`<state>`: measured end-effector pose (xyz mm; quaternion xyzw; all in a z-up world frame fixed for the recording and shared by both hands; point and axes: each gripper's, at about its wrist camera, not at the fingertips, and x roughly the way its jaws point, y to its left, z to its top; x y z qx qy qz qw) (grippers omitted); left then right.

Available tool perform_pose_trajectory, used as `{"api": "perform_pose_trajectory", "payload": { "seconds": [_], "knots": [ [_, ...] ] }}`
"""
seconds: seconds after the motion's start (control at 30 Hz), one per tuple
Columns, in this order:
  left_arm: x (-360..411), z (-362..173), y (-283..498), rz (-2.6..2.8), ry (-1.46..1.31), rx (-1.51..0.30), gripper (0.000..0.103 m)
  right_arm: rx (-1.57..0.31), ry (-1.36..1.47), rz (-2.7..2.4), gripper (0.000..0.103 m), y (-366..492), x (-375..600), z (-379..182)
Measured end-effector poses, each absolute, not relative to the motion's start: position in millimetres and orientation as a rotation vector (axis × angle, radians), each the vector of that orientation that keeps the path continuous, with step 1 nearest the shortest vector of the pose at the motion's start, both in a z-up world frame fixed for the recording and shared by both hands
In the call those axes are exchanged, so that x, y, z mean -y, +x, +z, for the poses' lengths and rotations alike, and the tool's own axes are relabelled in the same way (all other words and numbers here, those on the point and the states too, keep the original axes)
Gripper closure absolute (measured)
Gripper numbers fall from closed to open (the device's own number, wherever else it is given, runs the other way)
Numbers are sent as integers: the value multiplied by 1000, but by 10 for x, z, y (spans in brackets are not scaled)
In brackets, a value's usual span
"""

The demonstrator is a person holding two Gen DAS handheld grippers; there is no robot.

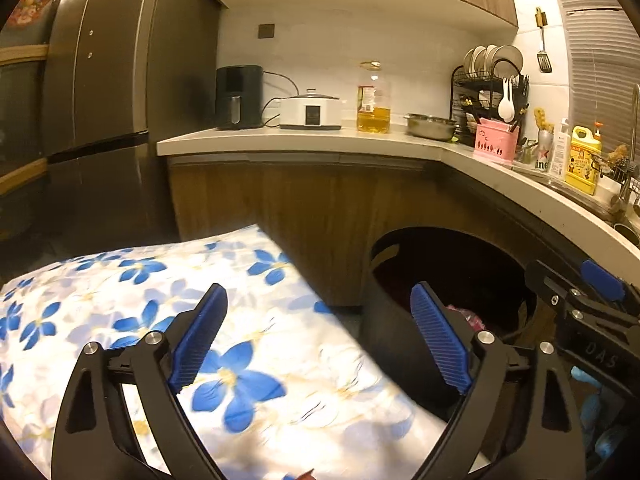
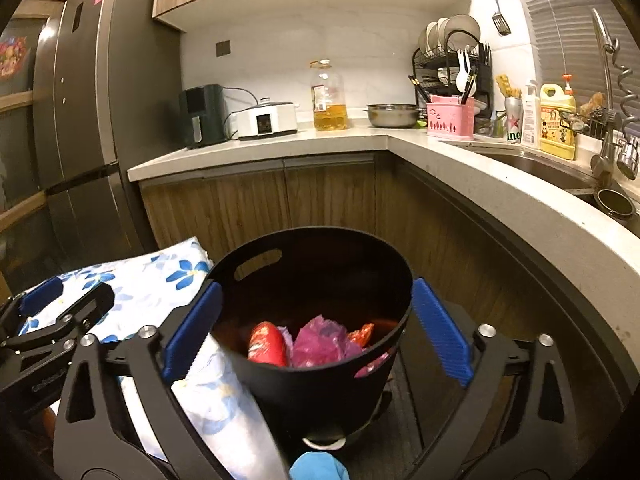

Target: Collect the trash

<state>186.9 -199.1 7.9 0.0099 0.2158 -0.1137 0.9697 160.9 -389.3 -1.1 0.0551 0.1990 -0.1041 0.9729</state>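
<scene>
- The left tongs [image 1: 320,340] stood wide apart with nothing between the blue pads [image 1: 200,336], poised above a surface covered by a blue-flowered cloth [image 1: 248,384].
- The right tongs [image 2: 316,332] were likewise spread wide, gripping nothing; the black bin [image 2: 320,380] sat in the gap between their pads, whether touching them I could not tell.
- In the right wrist view, the left tongs showed at the lower left edge, over the cloth and just beside the bin.
- The trash lay at the bottom of the bin: a red wrapper [image 2: 267,345], a crumpled pink plastic bag [image 2: 320,344] and a small orange-red wrapper [image 2: 362,334].
- The bin, with a handle slot [image 2: 258,265] in its far wall, stood just beside the cloth-covered surface, in front of the wooden cabinets [image 2: 256,204].
- Beyond, the kitchen counter [image 2: 280,148] carried an air fryer [image 2: 202,116], a white cooker [image 2: 267,120], an oil bottle [image 2: 329,98], a steel bowl [image 2: 392,116] and a pink holder [image 2: 450,120].
- A dark fridge [image 2: 88,120] stood at the left.
</scene>
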Motion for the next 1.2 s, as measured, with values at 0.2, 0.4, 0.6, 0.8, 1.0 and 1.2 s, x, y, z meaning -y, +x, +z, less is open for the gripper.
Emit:
{"api": "perform_pose_trajectory", "payload": {
  "seconds": [0.2,0.4,0.6,0.8,1.0,1.2],
  "knots": [
    [1765,100,1594,-220,46,-426,7,-423,98,-218,5,1446,3671,10],
    [1476,135,1328,-231,26,-416,6,-454,102,-235,5,1201,3450,19],
    [1207,104,1087,-234,-2,-435,6,-462,108,-244,5,912,3277,10],
    [1000,33,865,-223,-18,-451,6,-471,107,-248,5,649,3049,-13],
    [837,0,669,-216,-18,-441,6,-477,87,-234,5,430,2821,-63],
    [746,20,502,-210,-18,-421,6,-467,72,-227,5,274,2684,-60]
  ]
}}
